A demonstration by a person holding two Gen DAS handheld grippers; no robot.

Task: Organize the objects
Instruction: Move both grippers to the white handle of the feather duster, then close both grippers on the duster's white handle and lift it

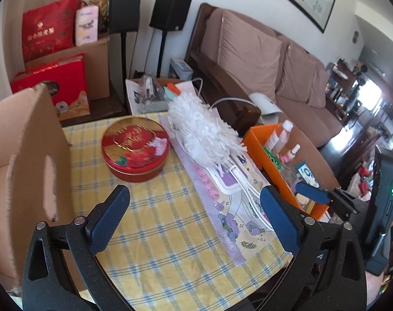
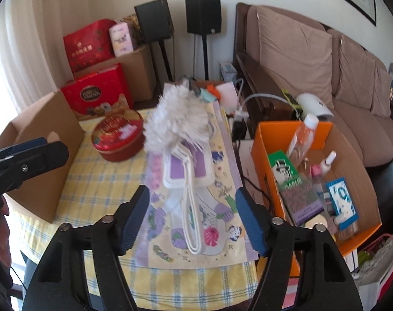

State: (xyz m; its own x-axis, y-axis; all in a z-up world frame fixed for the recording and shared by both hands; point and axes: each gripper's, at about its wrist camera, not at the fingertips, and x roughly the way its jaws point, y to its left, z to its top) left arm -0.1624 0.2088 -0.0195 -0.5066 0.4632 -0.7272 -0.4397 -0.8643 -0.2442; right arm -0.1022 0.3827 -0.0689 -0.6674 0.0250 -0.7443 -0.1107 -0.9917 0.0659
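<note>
Right wrist view: the right gripper [image 2: 191, 217] is hanging wide and empty over the duster [image 2: 180, 119]'s looped handle; the left gripper [image 1: 193, 215] is gaping too. Beyond the duster, the red tin [image 2: 118, 134] is sitting on the counter [image 2: 98, 176] — sorting looks barely begun, though the orange box [image 2: 274, 132] beside it is holding bottles.

Checked table [image 1: 157, 233] — round red tin [image 1: 135, 150], cardboard box [image 1: 22, 168], illustrated sheet [image 2: 217, 223]

Few labels you can actually read here.
You can make out "DARLIE" on the green toothpaste box [image 2: 287, 172] standing in the orange box [image 2: 258, 140], and a single letter "A" on the left gripper's [image 1: 195, 213] black frame. Gold characters mark the red gift bag [image 2: 88, 44] and the red round tin [image 1: 135, 149], too blurred for you to read.
</note>
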